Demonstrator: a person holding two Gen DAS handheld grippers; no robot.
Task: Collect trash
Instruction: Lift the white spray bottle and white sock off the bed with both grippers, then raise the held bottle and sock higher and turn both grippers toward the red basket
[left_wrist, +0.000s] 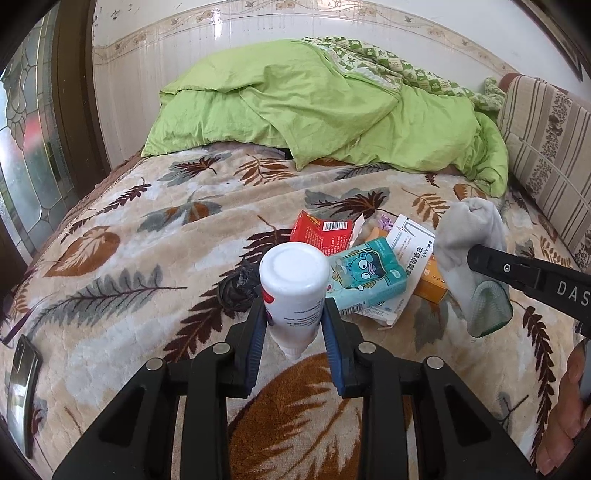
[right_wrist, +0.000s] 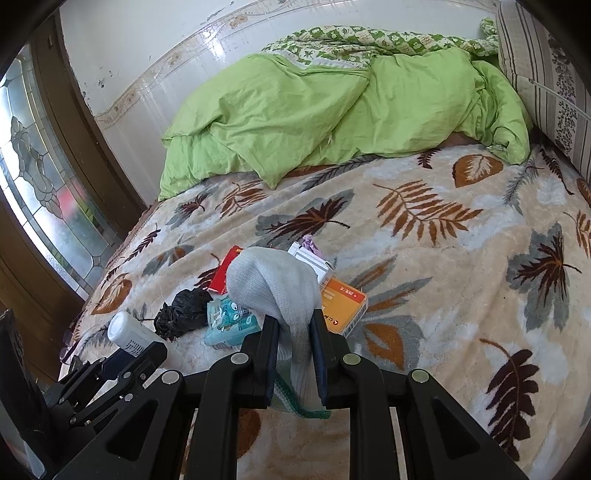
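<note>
Left wrist view: the left gripper (left_wrist: 294, 314) is clamped on a white bottle (left_wrist: 293, 284) above the blanket (left_wrist: 147, 258); at two o'clock lie a red box (left_wrist: 319, 230) and a teal tissue pack (left_wrist: 365, 277).

Right wrist view: the right gripper (right_wrist: 294, 334) pinches a grey sock (right_wrist: 275, 286). Most litter remains, I judge: black bag (right_wrist: 181, 312), orange box (right_wrist: 343, 302).

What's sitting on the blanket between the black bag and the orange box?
In the right wrist view, the teal tissue pack lies between the black bag and the orange box; the held grey sock hangs in front.
</note>
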